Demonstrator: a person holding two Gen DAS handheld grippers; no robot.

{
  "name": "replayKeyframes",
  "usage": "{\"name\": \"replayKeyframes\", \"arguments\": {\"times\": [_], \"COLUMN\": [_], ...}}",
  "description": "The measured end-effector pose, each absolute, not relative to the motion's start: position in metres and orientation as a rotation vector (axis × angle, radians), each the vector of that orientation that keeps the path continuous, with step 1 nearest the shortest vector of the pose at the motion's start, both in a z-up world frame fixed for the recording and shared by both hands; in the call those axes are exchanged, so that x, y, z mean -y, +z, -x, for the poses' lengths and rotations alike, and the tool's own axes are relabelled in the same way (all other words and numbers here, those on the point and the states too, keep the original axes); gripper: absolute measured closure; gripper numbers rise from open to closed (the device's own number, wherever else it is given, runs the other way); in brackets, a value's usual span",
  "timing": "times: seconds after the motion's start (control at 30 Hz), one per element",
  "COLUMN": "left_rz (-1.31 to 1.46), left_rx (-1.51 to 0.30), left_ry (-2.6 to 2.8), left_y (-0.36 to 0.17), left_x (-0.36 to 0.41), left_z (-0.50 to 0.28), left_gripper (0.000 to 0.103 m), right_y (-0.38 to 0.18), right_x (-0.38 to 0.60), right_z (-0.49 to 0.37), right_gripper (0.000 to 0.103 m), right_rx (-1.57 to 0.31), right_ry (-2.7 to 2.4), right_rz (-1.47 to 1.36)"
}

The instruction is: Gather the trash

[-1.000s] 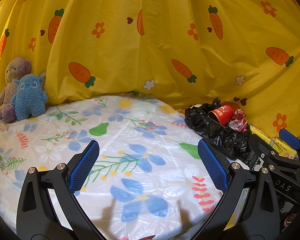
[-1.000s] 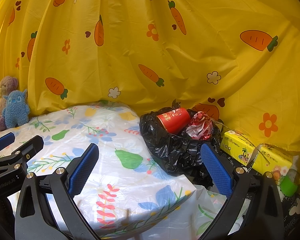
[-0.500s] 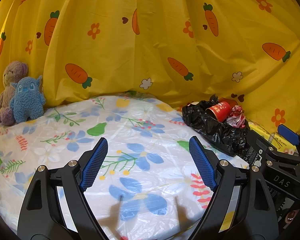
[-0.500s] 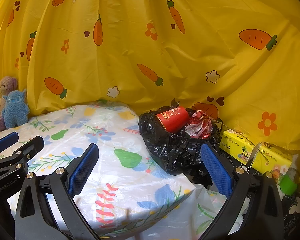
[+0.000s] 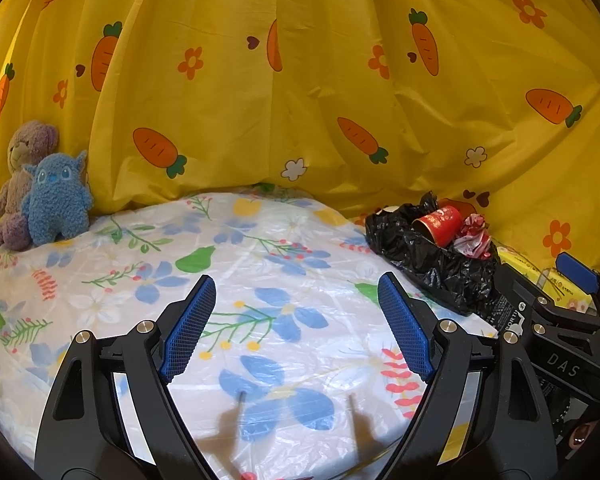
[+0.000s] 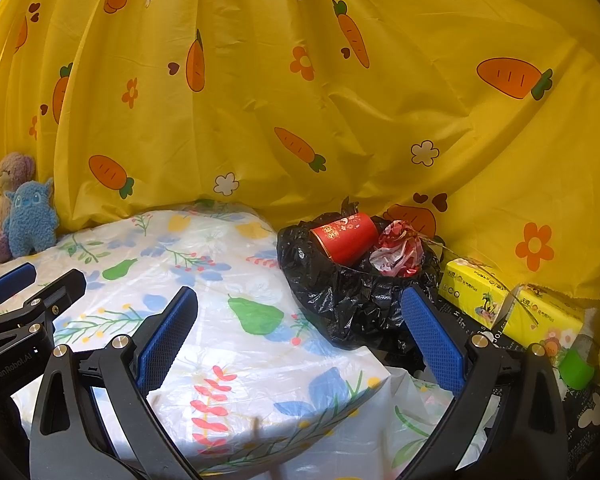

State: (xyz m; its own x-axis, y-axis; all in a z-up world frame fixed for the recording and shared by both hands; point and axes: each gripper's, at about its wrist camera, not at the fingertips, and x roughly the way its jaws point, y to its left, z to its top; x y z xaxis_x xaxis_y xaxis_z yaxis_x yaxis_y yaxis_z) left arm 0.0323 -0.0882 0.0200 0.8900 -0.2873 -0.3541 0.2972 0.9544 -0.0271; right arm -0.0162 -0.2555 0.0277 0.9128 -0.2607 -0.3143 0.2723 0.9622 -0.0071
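Both grippers, left gripper [image 5: 296, 328] and right gripper [image 6: 296, 336], gaped empty; black trash bag [image 6: 352, 304] at tabletop's right edge (red cup [image 6: 346, 238] perched on top) risked spilling if nudged.

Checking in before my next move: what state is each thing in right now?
left gripper: open, empty.
right gripper: open, empty.
black trash bag: open at top, on the table's right edge.
red cup: tipped over, in the bag.
crumpled wrapper: in the bag.
plush toys: sitting upright.

red cup [image 6: 346, 236], black bag [image 6: 340, 300]
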Motion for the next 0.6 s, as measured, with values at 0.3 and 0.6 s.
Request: {"name": "replayKeyframes", "arguments": {"times": [0.3, 0.6], "left_rz": [-0.03, -0.008], "left_rx": [-0.355, -0.341], "left_ry": [-0.299, -0.265], "left_y": [0.022, 0.0237], "left_x": [0.087, 0.0836], "left_z": [-0.0309, -0.0304], "left_gripper": [0.016, 0.008], "right_y": [0.0277, 0.0283], "right_x": [0.2559, 0.2567], "right_z": [0.0164, 0.0184], "right_gripper": [0.005, 0.005], "right_rx": [-0.32, -0.318], "right_ry": [-0.274, -0.279], "right_rz": [-0.037, -0.045]}}
